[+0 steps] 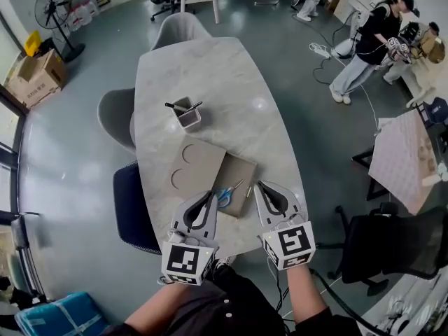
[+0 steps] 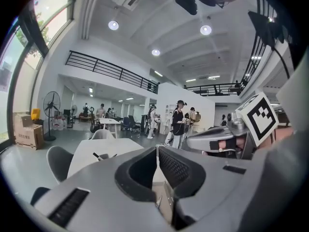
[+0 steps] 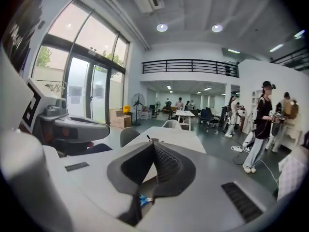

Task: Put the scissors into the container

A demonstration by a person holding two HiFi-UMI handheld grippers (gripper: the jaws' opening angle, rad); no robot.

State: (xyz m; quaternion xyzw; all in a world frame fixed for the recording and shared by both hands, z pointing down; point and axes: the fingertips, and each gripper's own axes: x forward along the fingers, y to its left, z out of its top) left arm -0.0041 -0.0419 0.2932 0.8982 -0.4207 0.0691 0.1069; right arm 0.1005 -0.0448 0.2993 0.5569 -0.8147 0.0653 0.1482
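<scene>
Blue-handled scissors (image 1: 225, 196) lie on a brown board (image 1: 203, 166) near the table's front edge. A small grey container (image 1: 187, 113) with dark-handled tools in it stands farther back on the marble table (image 1: 245, 96). My left gripper (image 1: 211, 194) is shut and empty, its tip just left of the scissors' handles. Shut and empty as well, my right gripper (image 1: 260, 185) sits a little to the right of the scissors. In the left gripper view the container (image 2: 103, 156) shows beyond the closed left gripper (image 2: 157, 150). A bit of the blue scissors (image 3: 143, 200) peeks under the right gripper (image 3: 153, 144).
Grey chairs (image 1: 115, 114) and a dark blue chair (image 1: 133, 208) line the table's left side. A black office chair (image 1: 399, 247) stands at the right. A person (image 1: 369, 40) stands far right, with a fan (image 1: 59, 12) and cardboard boxes (image 1: 33, 75) far left.
</scene>
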